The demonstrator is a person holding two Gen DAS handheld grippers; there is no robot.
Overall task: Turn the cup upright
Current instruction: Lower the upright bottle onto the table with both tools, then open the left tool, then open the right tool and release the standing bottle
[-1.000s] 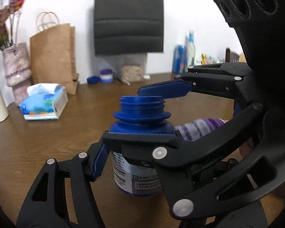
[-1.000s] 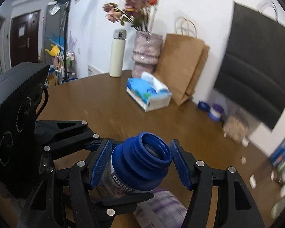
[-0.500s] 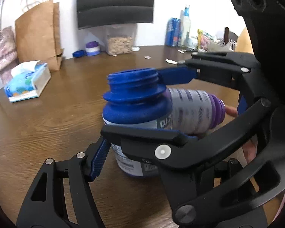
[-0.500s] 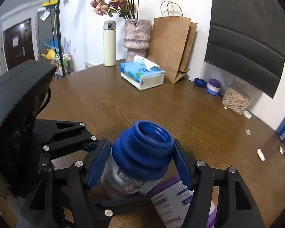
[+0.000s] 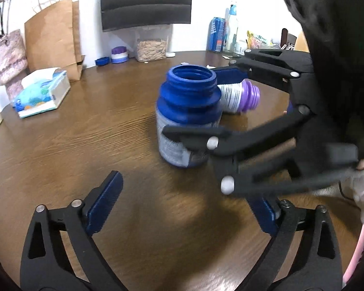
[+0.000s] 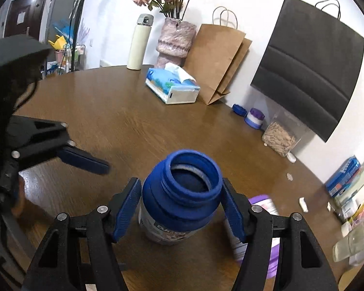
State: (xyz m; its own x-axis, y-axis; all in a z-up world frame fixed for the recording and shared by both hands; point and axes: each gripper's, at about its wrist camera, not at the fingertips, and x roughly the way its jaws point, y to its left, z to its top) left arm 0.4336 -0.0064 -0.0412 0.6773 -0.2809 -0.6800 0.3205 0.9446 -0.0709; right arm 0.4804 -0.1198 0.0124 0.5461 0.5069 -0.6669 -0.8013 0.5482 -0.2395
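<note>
Brown wood-grain surface (image 6: pixel 138 121), round-edged, white wall behind.

Right claw (image 6: pixel 182 212): blue pads flank the shoulder of the blue cup (image 6: pixel 179 198), one on each side, close against it; whether they press it or merely touch cannot be told. In the left wrist view the right claw (image 5: pixel 206 104) reaches in from the right, one finger across the front of the blue cup (image 5: pixel 188 118), the other behind its neck.

Blue cup: a screw-neck jar with a printed label, standing on its base on the surface, long axis vertical, open mouth pointing up. Position: mid-surface, toward the near edge.

Left claw (image 5: pixel 182 208): spread wide, holding nothing, near the cup but apart from it, bare wood between its pads. In the right wrist view only one blue finger of the left claw (image 6: pixel 81 158) shows, left of the cup.

Purple bottle (image 5: pixel 240 95): lying on its side just behind and right of the cup, long axis horizontal, neck pointing right; whether it touches the cup cannot be told.

Further out: tissue box (image 6: pixel 172 88); brown paper bag (image 6: pixel 218 60); pink vase (image 6: pixel 174 41) with dried flowers; cream flask (image 6: pixel 139 42); black bag (image 6: pixel 308 72); clear container of seeds (image 6: pixel 279 138); small purple-lidded jar (image 6: pixel 254 118); blue cap (image 6: pixel 239 109); cans and bottles at the far right edge.
</note>
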